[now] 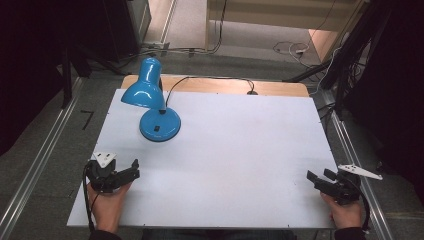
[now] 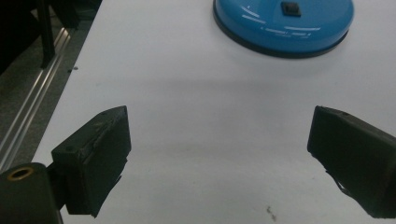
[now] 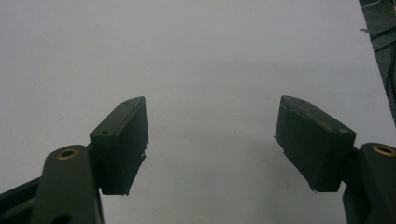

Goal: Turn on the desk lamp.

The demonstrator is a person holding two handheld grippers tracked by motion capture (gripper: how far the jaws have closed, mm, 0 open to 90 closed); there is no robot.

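A blue desk lamp [image 1: 150, 97] stands at the table's back left, its shade tilted down over a round blue base [image 1: 160, 124] with a small black switch. That base [image 2: 283, 21] fills the top of the left gripper view. My left gripper [image 1: 131, 168] rests near the front left edge, some way in front of the lamp, open with bare table between its jaws [image 2: 219, 140]. Near the front right corner my right gripper [image 1: 318, 176] is open too, and nothing lies between its jaws [image 3: 211, 130].
The white table top [image 1: 225, 150] is bare between the two hands. The lamp's black cord [image 1: 210, 80] runs along the back edge to a hole. Metal rails [image 1: 35, 165] flank the table, and cables lie on the floor behind.
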